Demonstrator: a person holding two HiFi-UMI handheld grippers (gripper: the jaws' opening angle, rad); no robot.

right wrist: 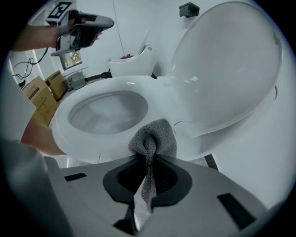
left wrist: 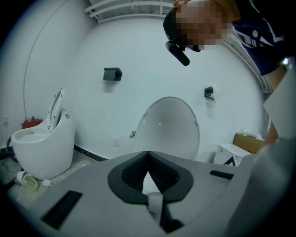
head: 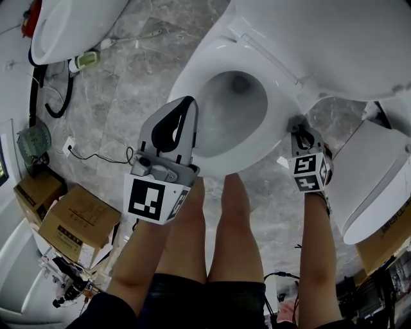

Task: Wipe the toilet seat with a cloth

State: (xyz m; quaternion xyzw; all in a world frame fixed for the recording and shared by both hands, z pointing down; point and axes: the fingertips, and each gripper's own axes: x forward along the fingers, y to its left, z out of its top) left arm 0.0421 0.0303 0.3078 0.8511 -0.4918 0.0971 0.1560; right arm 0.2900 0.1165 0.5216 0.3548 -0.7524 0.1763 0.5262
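Observation:
A white toilet stands with its lid (head: 334,38) raised and its seat (head: 192,77) down around the bowl. My right gripper (head: 300,126) is at the seat's right edge, shut on a grey cloth (right wrist: 155,138). In the right gripper view the bunched cloth sticks out past the jaws and sits at the seat's rim (right wrist: 92,88), below the lid (right wrist: 226,69). My left gripper (head: 185,106) hangs in the air over the bowl's front left, shut and empty. In the left gripper view its jaws meet (left wrist: 148,153) and point at the raised lid (left wrist: 169,127).
The person's bare legs (head: 218,238) stand right in front of the bowl. A second toilet (head: 70,19) is at the far left, and a white toilet part (head: 372,180) lies at the right. Cardboard boxes (head: 70,218), a small fan (head: 33,141) and cables lie on the marble floor at the left.

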